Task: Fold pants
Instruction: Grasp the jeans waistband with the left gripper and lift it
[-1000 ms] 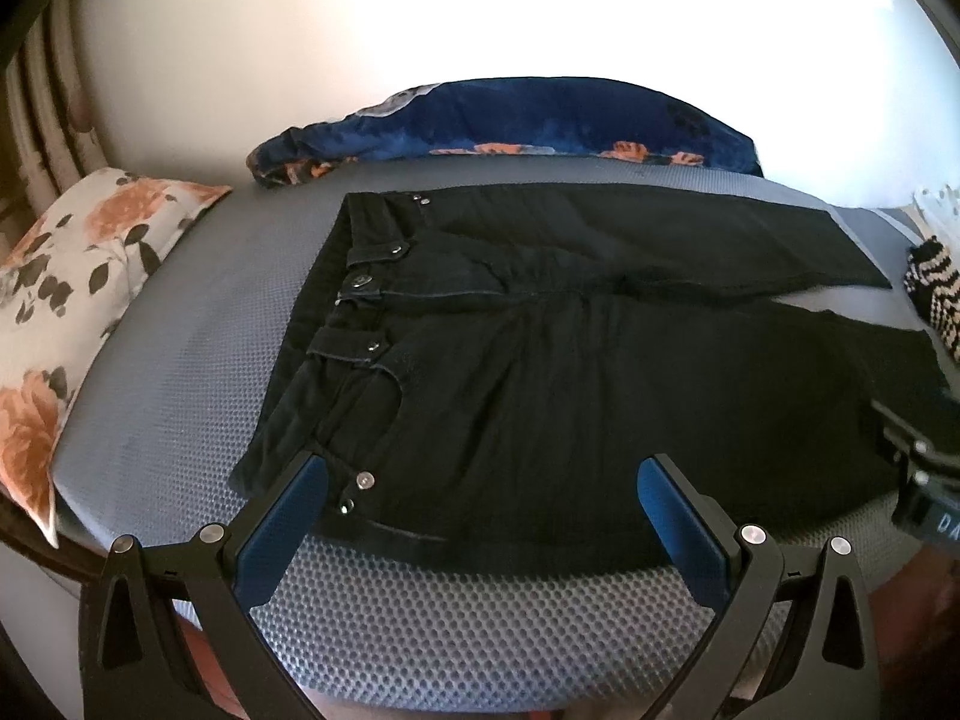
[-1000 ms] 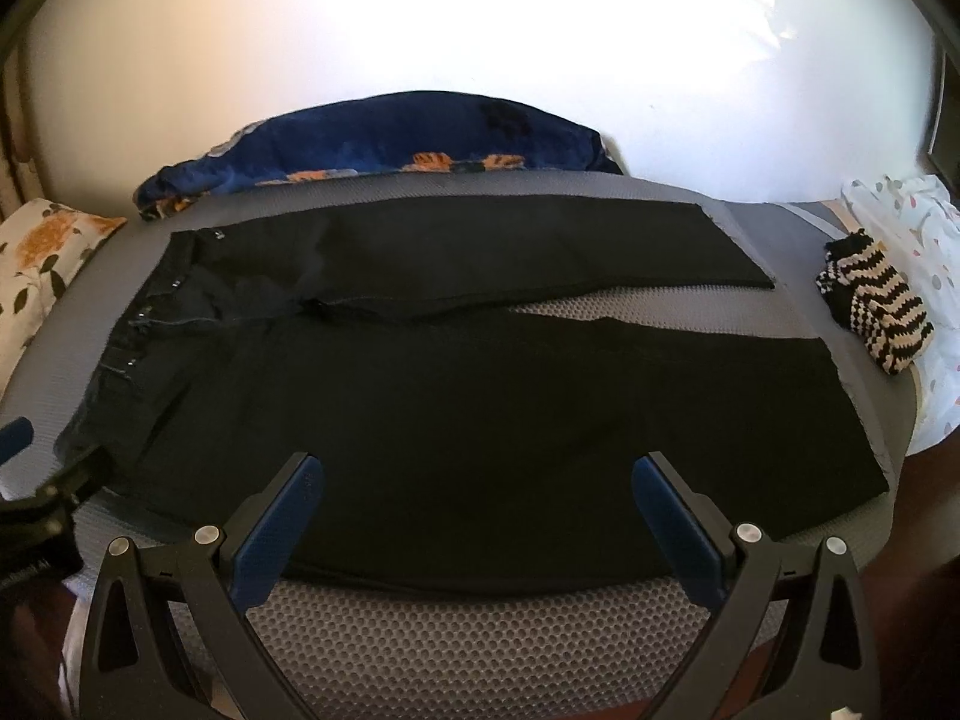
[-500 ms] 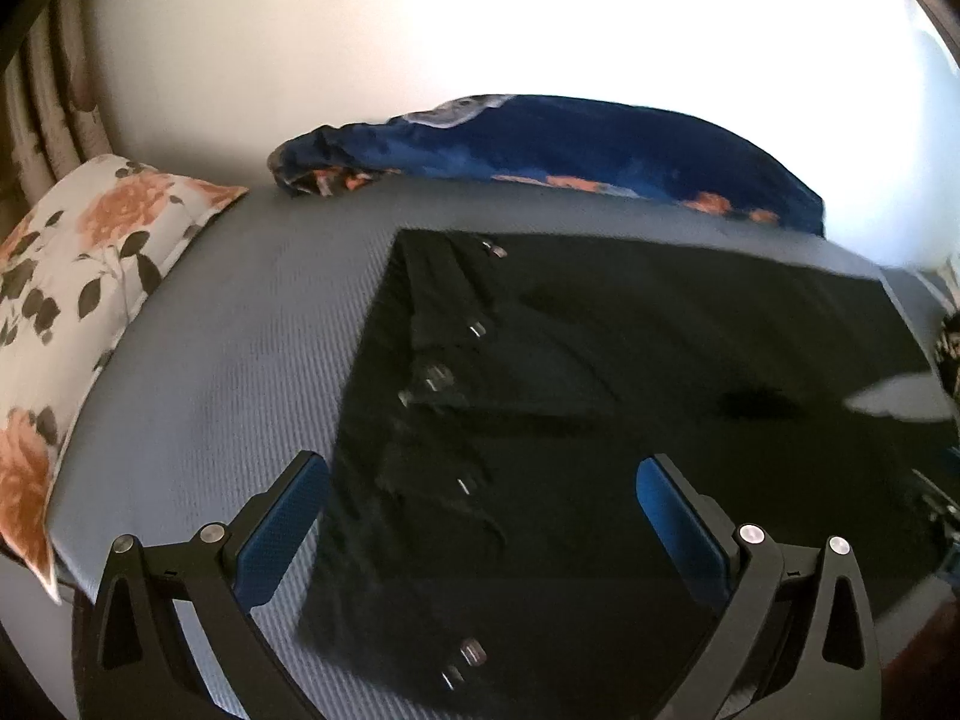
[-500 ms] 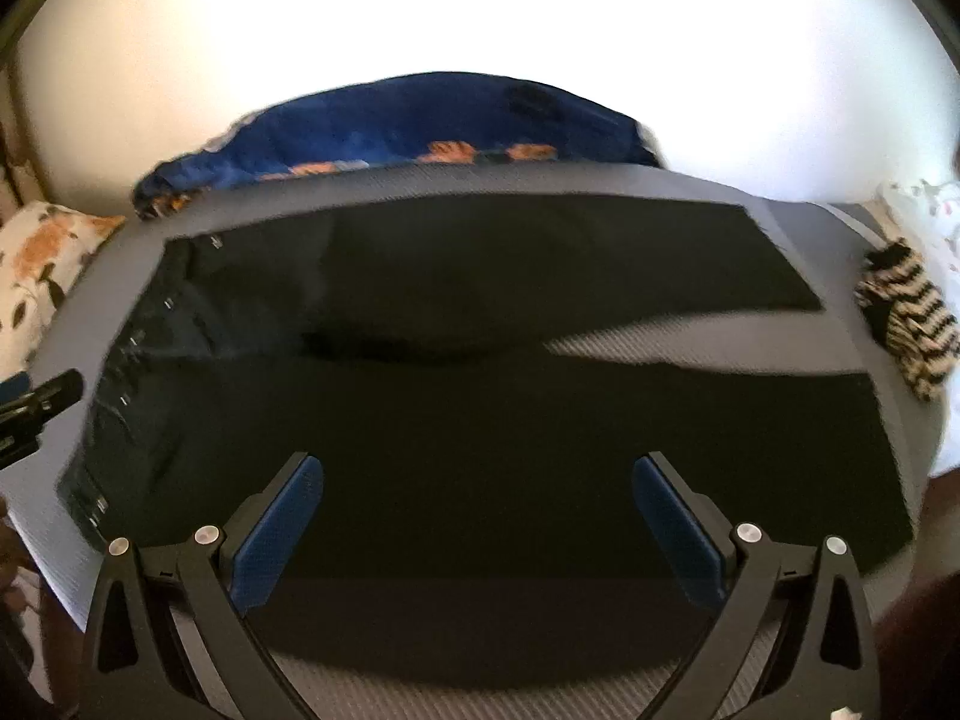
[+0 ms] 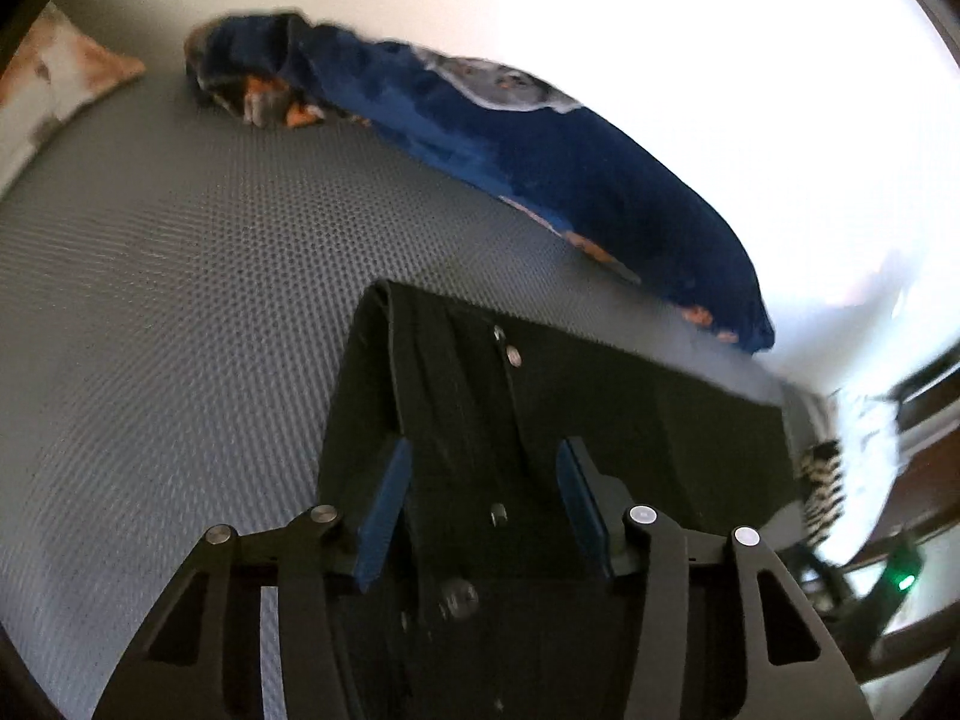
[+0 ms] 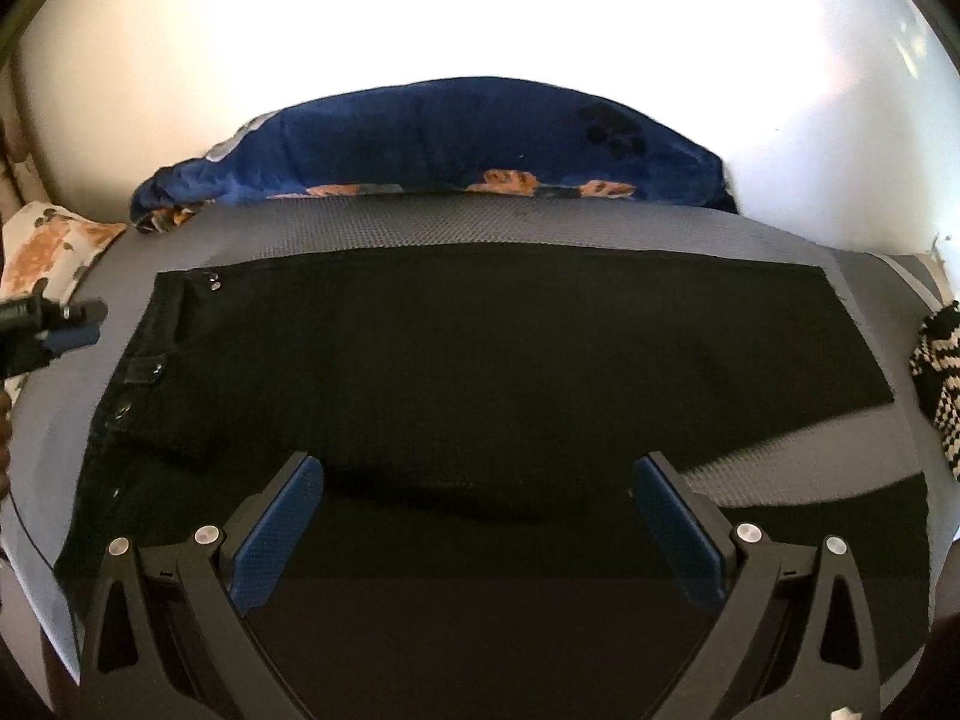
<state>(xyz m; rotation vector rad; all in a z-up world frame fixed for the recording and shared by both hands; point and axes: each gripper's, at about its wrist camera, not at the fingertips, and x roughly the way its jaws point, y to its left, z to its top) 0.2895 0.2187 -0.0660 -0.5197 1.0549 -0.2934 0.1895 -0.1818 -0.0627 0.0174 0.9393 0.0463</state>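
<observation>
Black pants (image 6: 492, 372) lie flat on a grey mesh bed (image 6: 540, 228), waistband at the left, legs running right. My left gripper (image 5: 480, 480) is low over the waistband end (image 5: 456, 372), its jaws partly closed with the black cloth between the blue pads; I cannot tell if they pinch it. It shows at the left edge of the right wrist view (image 6: 54, 324). My right gripper (image 6: 480, 498) is open, low over the near leg, its blue pads astride the cloth.
A blue floral blanket (image 6: 432, 150) lies bunched along the far edge by the white wall. A floral pillow (image 6: 48, 246) is at the left. A black-and-white striped knit item (image 6: 936, 378) sits at the right end.
Both grippers have moved forward and down over the pants. The left one has tilted, narrowed its jaws and reached the waistband. The right jaws stay wide.
</observation>
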